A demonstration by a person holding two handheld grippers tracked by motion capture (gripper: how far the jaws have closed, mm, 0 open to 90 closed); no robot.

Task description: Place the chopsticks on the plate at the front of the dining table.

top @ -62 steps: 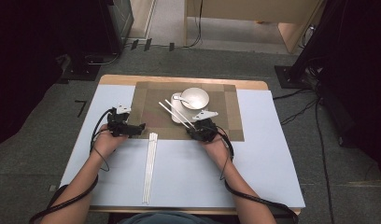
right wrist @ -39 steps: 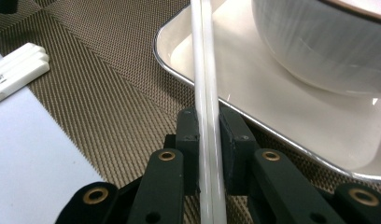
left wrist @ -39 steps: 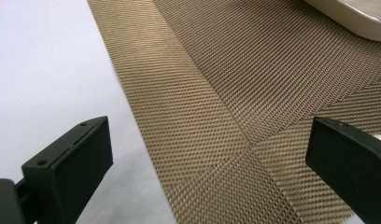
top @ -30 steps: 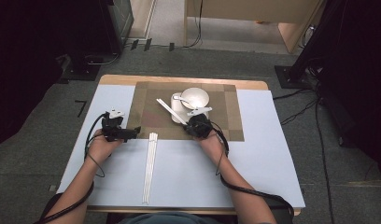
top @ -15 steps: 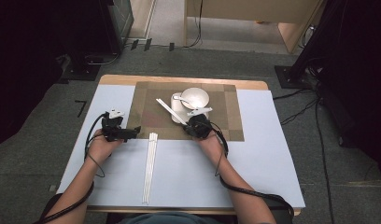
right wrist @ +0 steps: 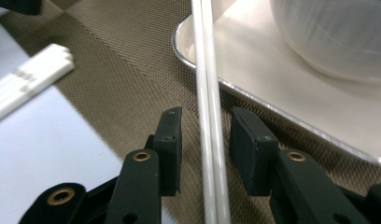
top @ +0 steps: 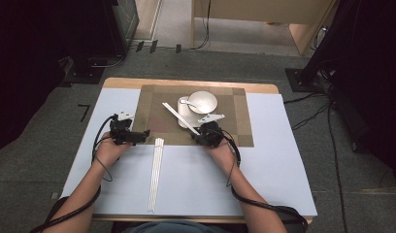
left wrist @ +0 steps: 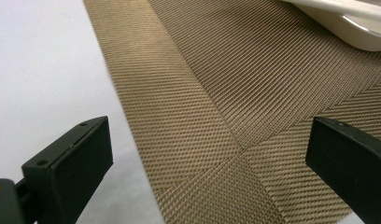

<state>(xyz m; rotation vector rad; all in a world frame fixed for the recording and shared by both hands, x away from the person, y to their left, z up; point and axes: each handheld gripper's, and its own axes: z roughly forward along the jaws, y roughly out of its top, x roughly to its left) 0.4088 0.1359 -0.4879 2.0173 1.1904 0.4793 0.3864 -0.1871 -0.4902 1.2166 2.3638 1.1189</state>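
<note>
A pair of white chopsticks (top: 179,116) lies slanted across the white tray (top: 182,122) on the brown placemat (top: 157,109). Their near end (right wrist: 208,93) runs between the jaws of my right gripper (right wrist: 205,126), which have just been opening. A small gap shows on each side, so the pads do not press. On the tray stand a white bowl (top: 202,102) and a spoon (top: 185,102). My left gripper (top: 146,133) hangs wide open over the placemat's left edge (left wrist: 202,93) with nothing between its jaws.
A second pair of white chopsticks (top: 156,172) lies lengthwise on the white tabletop between my hands, its far tip (right wrist: 30,81) at the placemat's front edge. The tray's rim (left wrist: 352,23) is ahead of the left gripper.
After the earliest frame both hands drew slightly back toward the person. Over the last second they hold still, and the chopsticks rest in the same place on the tray.
</note>
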